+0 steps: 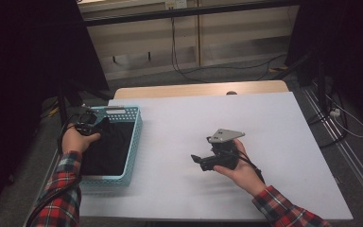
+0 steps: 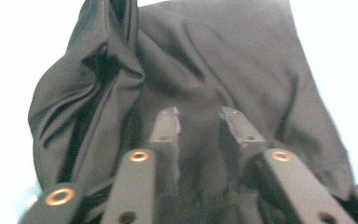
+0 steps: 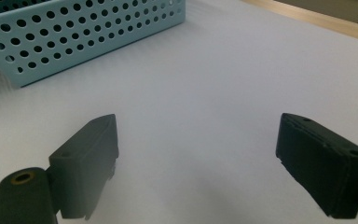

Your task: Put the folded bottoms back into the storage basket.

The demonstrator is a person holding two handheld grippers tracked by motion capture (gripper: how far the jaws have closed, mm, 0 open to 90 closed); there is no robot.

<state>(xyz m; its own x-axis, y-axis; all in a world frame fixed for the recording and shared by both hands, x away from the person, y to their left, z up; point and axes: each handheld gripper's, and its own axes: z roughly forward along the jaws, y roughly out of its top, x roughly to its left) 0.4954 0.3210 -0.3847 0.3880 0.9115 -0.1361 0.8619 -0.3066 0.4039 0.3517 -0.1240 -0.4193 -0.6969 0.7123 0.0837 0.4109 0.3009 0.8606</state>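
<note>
Left gripper: over the far left corner of the light-blue perforated basket; jaws part-way apart, nothing pressed between them.
Black cloth: crumpled in the basket, directly beneath and ahead of the left gripper's fingertips, folds bunched to their left.
Right gripper: well to the right of the basket, above bare white table; jaws wide apart, empty, aimed toward the basket's side wall.

Showed a dark black crumpled fabric garment inside a light blue perforated plastic basket; white flat worktop edged in pale wood; red, black and white plaid sleeves; black fingers.
</note>
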